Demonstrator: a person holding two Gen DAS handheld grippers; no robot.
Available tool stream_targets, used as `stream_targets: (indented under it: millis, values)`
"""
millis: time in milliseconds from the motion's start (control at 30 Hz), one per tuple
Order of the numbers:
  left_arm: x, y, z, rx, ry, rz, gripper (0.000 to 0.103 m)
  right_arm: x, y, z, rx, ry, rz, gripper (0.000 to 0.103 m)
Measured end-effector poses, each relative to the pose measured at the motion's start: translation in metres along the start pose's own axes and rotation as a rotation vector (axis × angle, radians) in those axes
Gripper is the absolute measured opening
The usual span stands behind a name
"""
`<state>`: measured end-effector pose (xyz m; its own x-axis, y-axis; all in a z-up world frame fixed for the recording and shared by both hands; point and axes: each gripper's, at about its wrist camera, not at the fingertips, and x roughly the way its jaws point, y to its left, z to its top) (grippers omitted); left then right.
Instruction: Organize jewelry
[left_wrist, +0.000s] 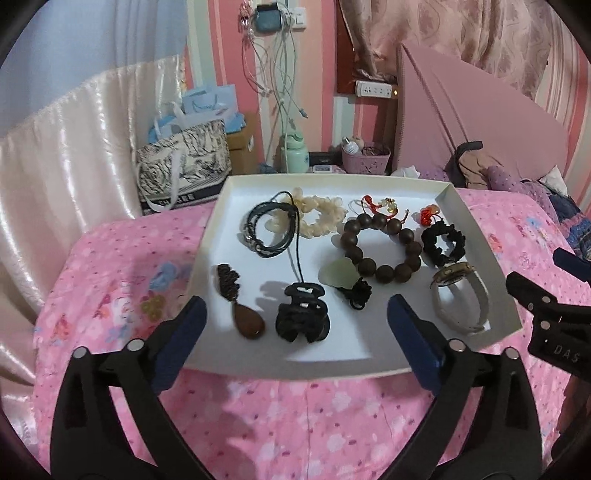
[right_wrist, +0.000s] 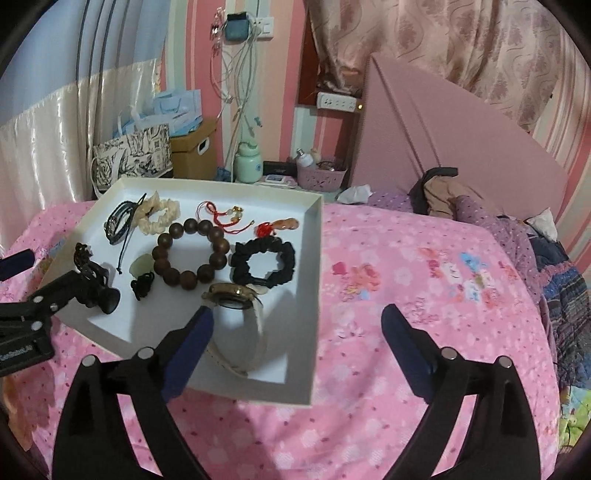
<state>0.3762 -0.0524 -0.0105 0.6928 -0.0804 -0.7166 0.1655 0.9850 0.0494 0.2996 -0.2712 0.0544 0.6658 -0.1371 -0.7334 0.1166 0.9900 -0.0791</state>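
Both grippers, left gripper (left_wrist: 295, 325) and right gripper (right_wrist: 297, 332), are hovering spread and empty-handed over the white tray (left_wrist: 476, 229) lying on the pink bedspread (right_wrist: 424, 277).

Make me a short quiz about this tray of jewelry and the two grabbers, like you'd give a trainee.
1. True or false: the left gripper is clamped on the black hair claw.
2. Which item lies nearest the tray's right wall: (a) black scrunchie, (b) brown teardrop pendant, (c) cream scrunchie?
3. What does the wooden bead bracelet rest on?

Key
1. False: its jaws stand open with nothing gripped, as do those of the right gripper.
2. (a).
3. The tray's white floor.
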Motion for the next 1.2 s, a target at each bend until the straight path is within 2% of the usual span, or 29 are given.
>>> stream_targets:
  millis: [133, 267, 400, 667, 767, 900, 1000, 1200]
  values:
    - [-0.032, 0.002, -0.010, -0.002, -0.020, 0.021, 0.100, -0.024, -0.002, -0.004, 0.007, -0.028, 0.011, 0.100]
    - [-0.068, 0.003, -0.021, -0.019, -0.037, 0.024, 0.100, -0.060, -0.003, -0.015, 0.016, -0.068, 0.035, 0.100]
    - [-0.113, -0.002, -0.039, -0.016, -0.096, 0.058, 0.100, -0.095, -0.009, -0.028, 0.037, -0.105, 0.064, 0.101]
    - [-0.183, -0.009, -0.086, -0.060, -0.169, 0.051, 0.100, -0.162, -0.021, -0.074, 0.040, -0.151, 0.052, 0.101]
    - [-0.198, -0.014, -0.107, -0.053, -0.176, 0.077, 0.100, -0.183, -0.023, -0.096, 0.041, -0.174, 0.052, 0.101]
    - [-0.213, -0.020, -0.136, -0.055, -0.175, 0.044, 0.100, -0.198, -0.028, -0.119, 0.056, -0.166, 0.041, 0.101]
    - [-0.222, -0.023, -0.152, -0.053, -0.194, 0.052, 0.100, -0.208, -0.028, -0.138, 0.058, -0.165, 0.025, 0.101]
    - [-0.236, -0.031, -0.178, -0.038, -0.223, 0.074, 0.100, -0.222, -0.024, -0.156, 0.049, -0.211, -0.010, 0.101]
